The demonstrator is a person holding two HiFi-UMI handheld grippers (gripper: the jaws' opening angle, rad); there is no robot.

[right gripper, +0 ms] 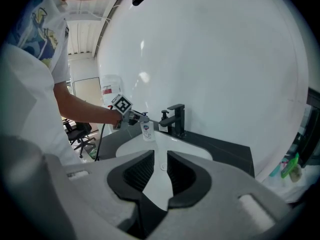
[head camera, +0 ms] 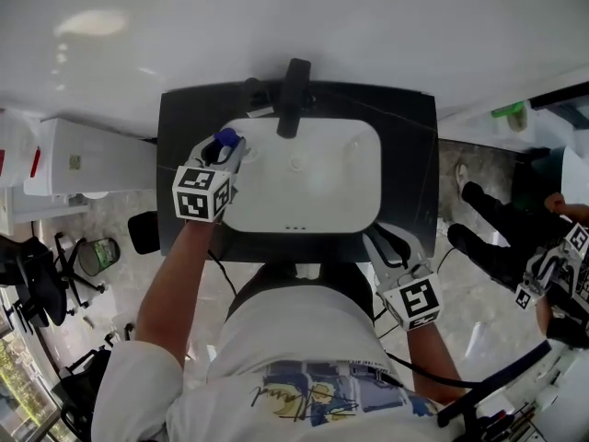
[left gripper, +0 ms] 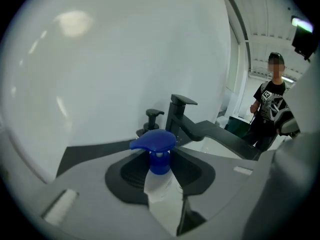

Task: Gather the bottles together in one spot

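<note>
head view: one clear bottle point(head camera: 226, 140) with a blue pump top, clamped in the left tool point(head camera: 230, 151), up over the left rim of one white basin point(head camera: 354, 201). one black faucet point(head camera: 293, 99) at the basin's far edge; one small black pump dispenser point(left gripper: 153, 117) just beside it. right tool point(head camera: 391, 247): jaws apart, nothing between them, at the near right corner of one dark tabletop point(head camera: 409, 155). in all: two tools, one bottle.

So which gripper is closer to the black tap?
Left. The left gripper, holding a blue-topped bottle, is just left of the tap, at the back of the sink. The right gripper, open, is at the front right of the counter, across the sink.
</note>
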